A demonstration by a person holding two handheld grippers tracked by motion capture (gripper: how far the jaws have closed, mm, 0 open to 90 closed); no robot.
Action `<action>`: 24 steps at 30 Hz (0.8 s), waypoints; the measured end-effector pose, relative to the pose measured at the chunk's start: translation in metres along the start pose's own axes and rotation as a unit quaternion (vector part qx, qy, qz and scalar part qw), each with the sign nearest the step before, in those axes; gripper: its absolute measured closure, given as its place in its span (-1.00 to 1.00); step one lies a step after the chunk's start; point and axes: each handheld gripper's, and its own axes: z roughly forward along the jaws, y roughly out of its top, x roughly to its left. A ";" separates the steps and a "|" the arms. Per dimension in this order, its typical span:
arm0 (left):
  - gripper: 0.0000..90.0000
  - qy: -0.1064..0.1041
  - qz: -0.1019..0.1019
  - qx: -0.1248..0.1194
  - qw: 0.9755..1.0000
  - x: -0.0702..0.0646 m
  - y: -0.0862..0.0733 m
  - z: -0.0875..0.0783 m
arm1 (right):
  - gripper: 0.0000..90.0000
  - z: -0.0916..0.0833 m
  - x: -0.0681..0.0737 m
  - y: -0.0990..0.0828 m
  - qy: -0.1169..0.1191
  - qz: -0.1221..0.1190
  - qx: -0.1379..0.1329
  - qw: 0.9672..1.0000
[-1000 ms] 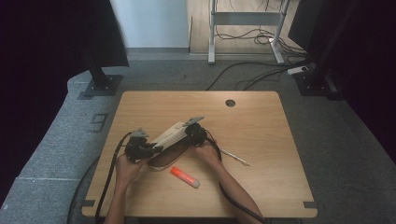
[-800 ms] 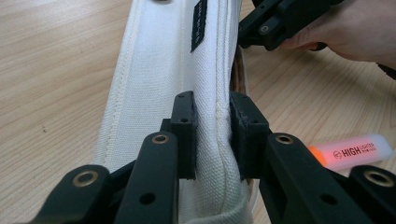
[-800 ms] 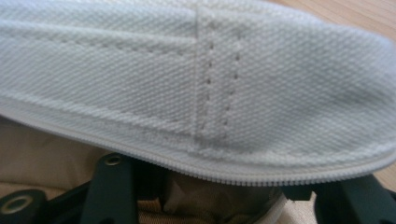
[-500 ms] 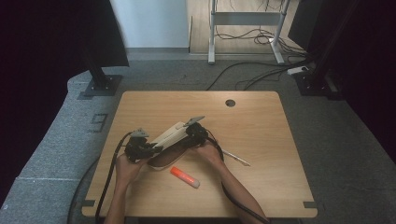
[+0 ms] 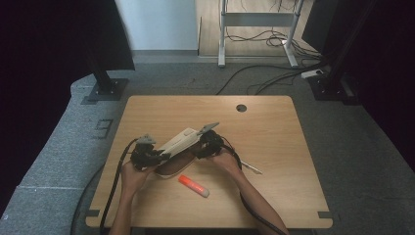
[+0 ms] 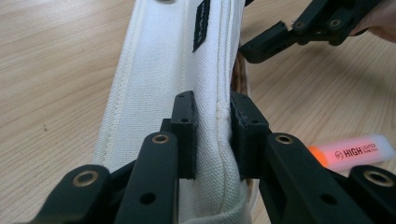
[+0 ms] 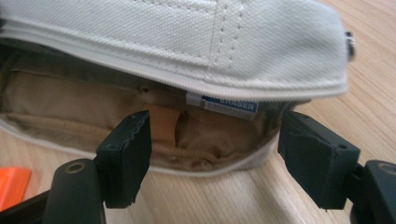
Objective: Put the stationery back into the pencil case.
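Clamped on the near edge of the white canvas pencil case [image 6: 177, 60], the left claw [image 6: 212, 135] pinches a fold of fabric along the zip seam between its two black pads. At the other end of the case the right claw [image 7: 212, 158] has just been opening; its jaws now stand apart in front of the open mouth, with nothing pressed between them, and the tan lining [image 7: 93, 100] and a small blue-and-white label [image 7: 229, 106] sit just beyond them. From the high view the case [image 5: 182, 142] lies slantwise near the middle of the bench [image 5: 274, 127], raised at its flap, with the left claw [image 5: 147, 157] at its near-left end and the right claw [image 5: 208, 145] at its far-right end, a bare forearm behind each. An orange highlighter [image 5: 193, 186] with a pale cap lies on the wood just near of the case, apart from it, and a slim pen [image 5: 249, 167] lies to the right of the right hand. The bench is a light wood-grain top with rounded corners and a round cable hole [image 5: 241, 107] near its far edge. It stands on grey carpet [image 5: 63, 147]. Beyond it are black stand bases [image 5: 105, 90] to the far left and far right, a white metal frame [image 5: 257, 29] with loose cables [image 5: 264, 73] across the floor, and a pale wall panel [image 5: 156, 24]; both sides of the room are dark.
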 end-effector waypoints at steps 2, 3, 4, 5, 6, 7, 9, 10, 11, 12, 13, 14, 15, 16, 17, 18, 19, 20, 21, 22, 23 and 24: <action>0.63 0.000 0.000 0.000 1.000 0.000 0.000 0.000 | -0.44 -0.003 -0.001 -0.001 0.004 0.002 0.002 1.000; 0.63 -0.001 0.000 0.000 1.000 0.000 0.000 0.000 | -0.44 -0.004 -0.001 -0.002 0.005 0.001 0.001 1.000; 0.63 -0.001 -0.001 -0.001 1.000 0.000 0.000 0.000 | -0.44 -0.006 -0.001 -0.003 0.005 0.001 0.004 1.000; 0.63 -0.001 0.000 0.000 1.000 0.000 0.000 0.000 | -0.45 -0.008 -0.001 -0.003 0.005 0.002 0.006 1.000; 0.63 -0.001 0.000 0.000 1.000 0.000 0.000 0.000 | -0.45 -0.009 -0.001 -0.004 0.006 -0.001 0.006 1.000; 0.63 -0.001 0.000 0.001 1.000 0.000 0.000 0.000 | -0.45 -0.011 -0.001 -0.005 0.008 0.000 0.008 1.000; 0.63 -0.001 0.000 0.001 1.000 0.000 0.000 0.000 | -0.46 -0.014 -0.001 -0.006 0.010 -0.004 0.008 1.000; 0.63 -0.001 0.000 0.000 1.000 0.000 0.000 0.000 | -0.46 -0.017 -0.001 -0.007 0.012 -0.004 0.010 1.000; 0.63 -0.002 -0.001 0.001 1.000 0.000 0.000 0.000 | -0.46 -0.019 -0.001 -0.007 0.013 -0.005 0.011 1.000; 0.63 -0.002 0.000 0.001 1.000 0.000 0.000 0.000 | -0.47 -0.021 -0.002 -0.008 0.015 -0.009 0.014 1.000; 0.62 -0.002 -0.001 0.001 1.000 0.000 0.000 0.000 | -0.47 -0.023 -0.002 -0.009 0.014 -0.009 0.015 1.000; 0.62 -0.002 -0.001 0.001 1.000 0.000 0.000 0.000 | -0.47 -0.026 -0.002 -0.009 0.015 -0.010 0.015 1.000; 0.62 -0.002 0.000 0.001 1.000 0.000 0.000 0.000 | -0.47 -0.030 -0.003 -0.011 0.017 -0.009 0.014 1.000; 0.62 -0.002 0.000 0.001 1.000 0.000 0.000 0.000 | -0.46 -0.032 -0.004 -0.011 0.019 -0.006 0.012 1.000; 0.62 -0.002 -0.001 0.001 1.000 0.000 0.000 0.000 | -0.44 -0.035 -0.005 -0.013 0.021 -0.003 0.010 1.000; 0.62 -0.002 0.000 0.001 1.000 0.000 0.000 0.000 | -0.44 -0.039 -0.006 -0.014 0.022 -0.002 0.008 1.000; 0.62 -0.002 0.000 0.001 1.000 0.000 0.000 0.001 | -0.44 -0.041 -0.007 -0.016 0.022 0.000 0.007 1.000; 0.62 -0.002 -0.001 0.001 1.000 0.000 0.000 0.001 | -0.43 -0.045 -0.009 -0.018 0.022 0.002 0.006 1.000; 0.62 -0.002 -0.001 0.002 1.000 0.000 0.000 0.001 | -0.43 -0.047 -0.010 -0.019 0.024 0.002 0.005 1.000; 0.62 -0.003 -0.001 0.002 1.000 0.000 0.000 0.001 | -0.43 -0.050 -0.011 -0.021 0.024 0.006 0.005 1.000; 0.62 -0.003 -0.001 0.002 1.000 0.000 0.000 0.001 | -0.43 -0.051 -0.012 -0.022 0.024 0.006 0.004 1.000; 0.62 -0.003 -0.001 0.002 1.000 0.000 0.000 0.001 | -0.43 -0.054 -0.013 -0.024 0.025 0.007 0.005 1.000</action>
